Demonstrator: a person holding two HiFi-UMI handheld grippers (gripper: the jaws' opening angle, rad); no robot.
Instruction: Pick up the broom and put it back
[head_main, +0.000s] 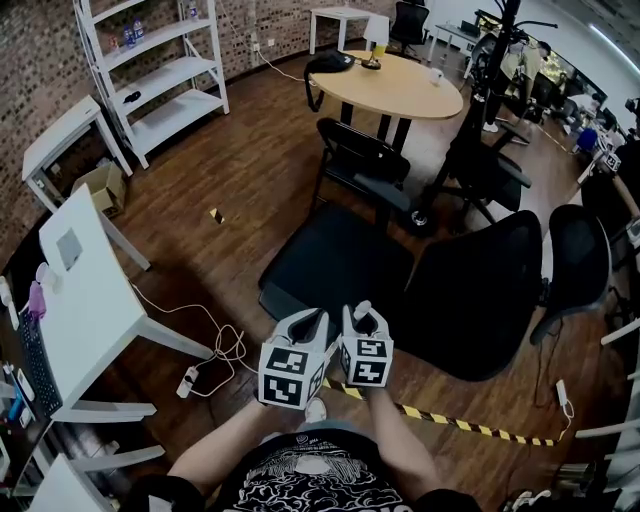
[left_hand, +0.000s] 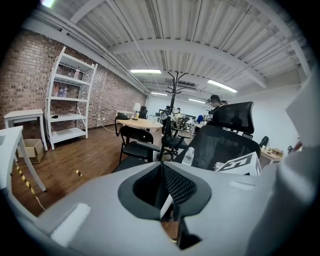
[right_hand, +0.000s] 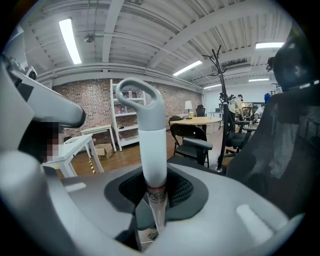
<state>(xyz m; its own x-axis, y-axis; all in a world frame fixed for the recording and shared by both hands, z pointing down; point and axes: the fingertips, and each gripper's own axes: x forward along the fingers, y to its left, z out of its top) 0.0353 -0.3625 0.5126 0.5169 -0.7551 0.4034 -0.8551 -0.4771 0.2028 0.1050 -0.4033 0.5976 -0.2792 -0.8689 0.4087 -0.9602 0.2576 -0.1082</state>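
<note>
The broom's grey handle, with a loop at its top, stands upright between the jaws of my right gripper, which is shut on it where the handle narrows to a thin shaft. In the head view both grippers are held side by side close to the body: the left gripper and the right gripper. The left gripper has its pads pressed together, with only a small white sliver low between them that I cannot identify. The handle's top shows just right of it. The brush end is hidden.
A black mesh office chair stands right in front, another chair's seat beside it. A round wooden table is behind. A white desk lies left, with a power strip and cables on the floor. Yellow-black tape crosses the floor.
</note>
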